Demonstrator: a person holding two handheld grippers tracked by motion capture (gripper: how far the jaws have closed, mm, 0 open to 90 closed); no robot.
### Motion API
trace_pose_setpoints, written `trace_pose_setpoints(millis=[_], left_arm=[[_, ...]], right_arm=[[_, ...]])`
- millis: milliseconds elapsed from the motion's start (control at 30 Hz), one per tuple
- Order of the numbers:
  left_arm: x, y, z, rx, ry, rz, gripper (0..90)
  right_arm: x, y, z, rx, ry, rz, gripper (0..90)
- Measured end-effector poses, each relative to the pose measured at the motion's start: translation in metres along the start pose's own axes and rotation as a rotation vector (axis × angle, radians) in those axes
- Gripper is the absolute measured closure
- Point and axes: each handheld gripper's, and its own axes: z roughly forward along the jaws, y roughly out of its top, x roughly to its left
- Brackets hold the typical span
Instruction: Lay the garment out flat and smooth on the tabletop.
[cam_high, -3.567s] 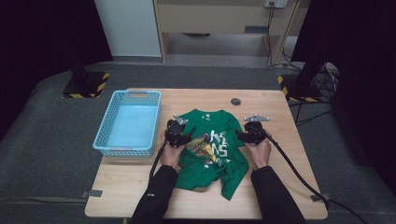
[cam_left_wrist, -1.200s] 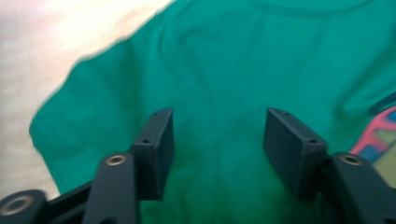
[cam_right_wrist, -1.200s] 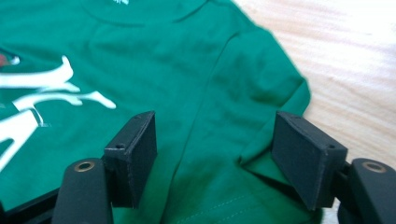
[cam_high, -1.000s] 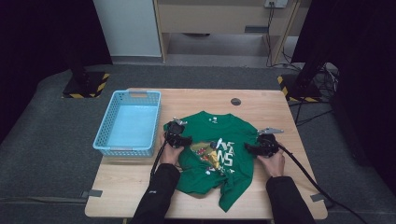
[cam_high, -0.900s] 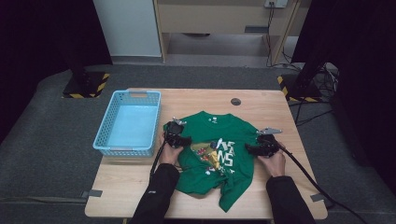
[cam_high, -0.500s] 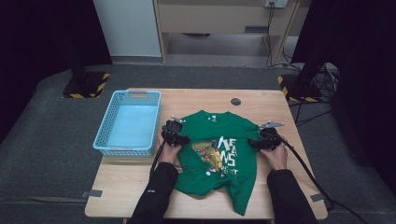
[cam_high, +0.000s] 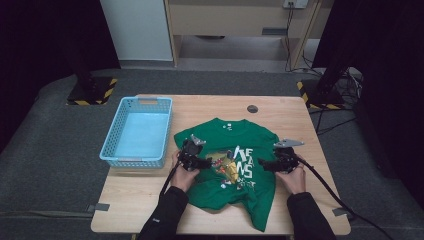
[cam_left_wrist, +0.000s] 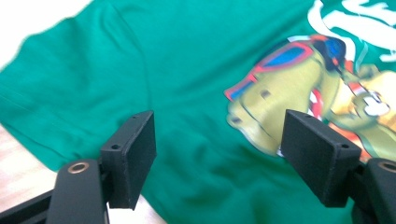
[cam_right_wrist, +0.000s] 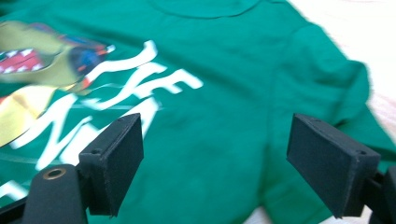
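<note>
A green T-shirt (cam_high: 235, 165) with a cartoon print and white letters lies spread face up on the wooden table (cam_high: 300, 125). My left gripper (cam_high: 201, 163) hovers over the shirt's left side, pointing toward the print. In the left gripper view the left gripper (cam_left_wrist: 219, 135) is open above the green cloth (cam_left_wrist: 140, 56); its jaws have just been opening, with nothing between them. My right gripper (cam_high: 266, 165) hovers over the shirt's right side. In the right gripper view the right gripper (cam_right_wrist: 219, 149) has also just been opening, over the shirt (cam_right_wrist: 224, 56), with nothing gripped.
A light blue plastic basket (cam_high: 131, 161) stands on the table's left part, beside the shirt. A small dark round disc (cam_high: 252, 108) lies near the far edge. The right gripper's cable (cam_high: 330, 190) trails off the table's front right.
Both grippers have moved apart from the shirt's middle toward its sides. The shirt now lies wider and flatter, with its collar farther back on the table.
</note>
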Motion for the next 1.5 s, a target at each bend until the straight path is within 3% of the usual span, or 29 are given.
trace_pose_setpoints(millis=[133, 267, 400, 567, 700, 933, 1167, 1500], left_arm=[[-0.006, -0.011, -0.001, 0.013, -0.010, 0.017, 24.9], [-0.011, -0.021, -0.008, 0.019, -0.015, 0.030, 23.9], [-0.015, -0.028, -0.015, 0.025, 0.011, 0.062, 22.9], [-0.018, -0.036, -0.021, 0.022, 0.004, 0.047, 22.5], [-0.021, -0.038, -0.018, 0.047, 0.010, 0.042, 22.5], [-0.018, -0.045, -0.017, 0.058, -0.004, 0.024, 22.2], [-0.014, -0.057, -0.021, 0.000, -0.003, 0.010, 22.3], [-0.005, -0.065, -0.028, -0.002, 0.017, -0.013, 22.4]], right_arm=[[0.014, -0.005, -0.003, 0.007, 0.020, -0.026, 16.9], [0.024, -0.012, -0.003, 0.052, 0.022, -0.043, 13.8], [0.036, -0.019, -0.011, 0.036, 0.036, -0.051, 13.7], [0.051, -0.024, -0.023, 0.014, 0.032, -0.077, 13.4], [0.058, -0.029, -0.022, 0.027, 0.043, -0.085, 13.2], [0.062, -0.041, -0.008, 0.090, 0.044, -0.093, 12.0], [0.063, -0.049, -0.008, 0.029, 0.034, -0.095, 11.5], [0.055, -0.049, -0.011, 0.040, 0.083, -0.140, 11.3]])
